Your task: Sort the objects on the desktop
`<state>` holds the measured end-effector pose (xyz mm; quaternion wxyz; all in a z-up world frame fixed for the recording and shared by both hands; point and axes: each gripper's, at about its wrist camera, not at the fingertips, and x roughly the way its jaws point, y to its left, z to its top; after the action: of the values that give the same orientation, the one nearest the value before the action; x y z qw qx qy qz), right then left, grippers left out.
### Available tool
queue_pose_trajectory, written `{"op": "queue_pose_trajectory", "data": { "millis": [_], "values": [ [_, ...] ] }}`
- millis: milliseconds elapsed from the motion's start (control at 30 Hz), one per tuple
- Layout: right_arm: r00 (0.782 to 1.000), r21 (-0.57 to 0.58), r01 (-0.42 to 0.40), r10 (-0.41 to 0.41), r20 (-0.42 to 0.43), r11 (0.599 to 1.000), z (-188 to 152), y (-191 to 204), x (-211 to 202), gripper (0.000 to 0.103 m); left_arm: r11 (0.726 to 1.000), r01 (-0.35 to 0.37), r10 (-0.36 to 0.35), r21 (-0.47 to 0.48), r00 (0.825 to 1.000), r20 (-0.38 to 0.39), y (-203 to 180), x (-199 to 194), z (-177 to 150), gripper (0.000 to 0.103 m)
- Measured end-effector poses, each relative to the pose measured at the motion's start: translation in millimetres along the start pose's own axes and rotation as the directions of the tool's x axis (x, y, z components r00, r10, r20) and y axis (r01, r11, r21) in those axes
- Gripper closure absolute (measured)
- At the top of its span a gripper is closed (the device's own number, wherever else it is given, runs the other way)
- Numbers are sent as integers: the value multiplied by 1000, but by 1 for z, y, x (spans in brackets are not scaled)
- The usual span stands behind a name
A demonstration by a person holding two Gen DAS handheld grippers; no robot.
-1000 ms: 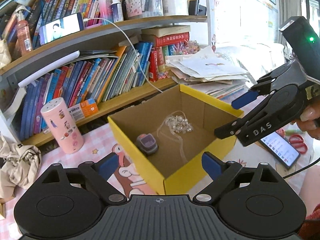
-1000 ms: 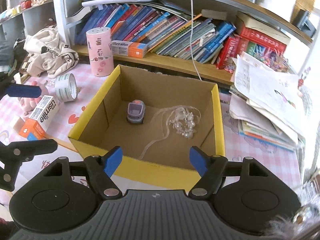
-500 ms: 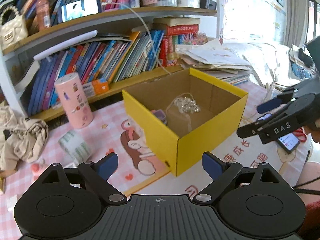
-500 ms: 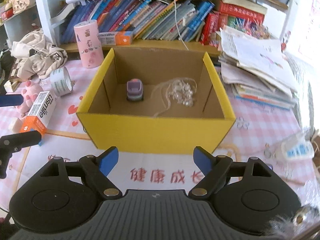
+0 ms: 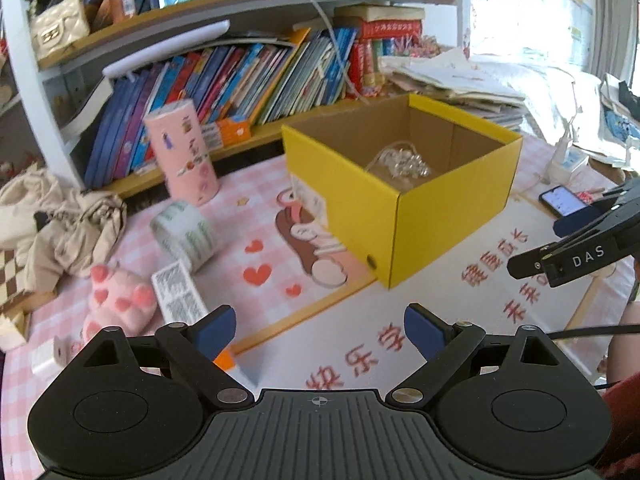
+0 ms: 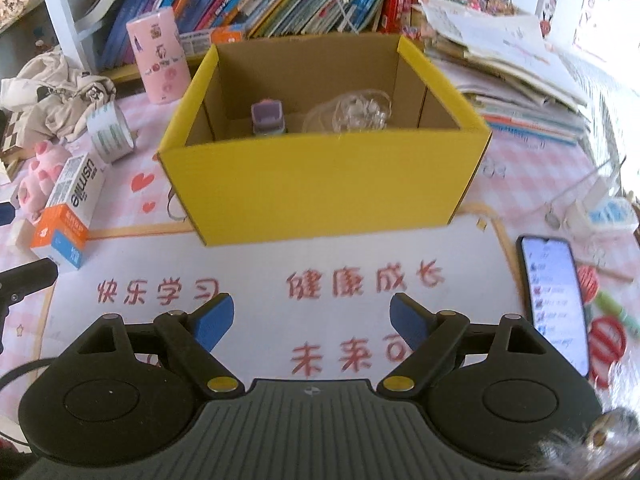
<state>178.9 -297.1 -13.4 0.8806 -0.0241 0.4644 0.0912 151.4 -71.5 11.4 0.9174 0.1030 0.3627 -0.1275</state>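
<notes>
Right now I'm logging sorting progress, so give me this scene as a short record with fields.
container: yellow box, open top, on the pink mat
in box: purple device; clear bead string
still out, left of box: tape roll, toothpaste carton, pink plush, pink canister
still out, right of box: phone
left gripper: open, empty
right gripper: open, empty
</notes>
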Motion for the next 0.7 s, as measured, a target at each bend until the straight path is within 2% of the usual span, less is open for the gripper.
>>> {"op": "queue_pose_trajectory", "data": {
  "millis": [267, 700],
  "values": [
    [999, 6, -12, 12, -41, 1000, -14, 17, 6, 18, 999, -21, 20, -39, 999, -30, 8, -3, -21, 10],
    [996, -105, -30, 21, -85, 994, -25, 59, 13, 18, 995, -33, 26, -96, 997, -70, 22, -10, -48, 9]
  ]
}}
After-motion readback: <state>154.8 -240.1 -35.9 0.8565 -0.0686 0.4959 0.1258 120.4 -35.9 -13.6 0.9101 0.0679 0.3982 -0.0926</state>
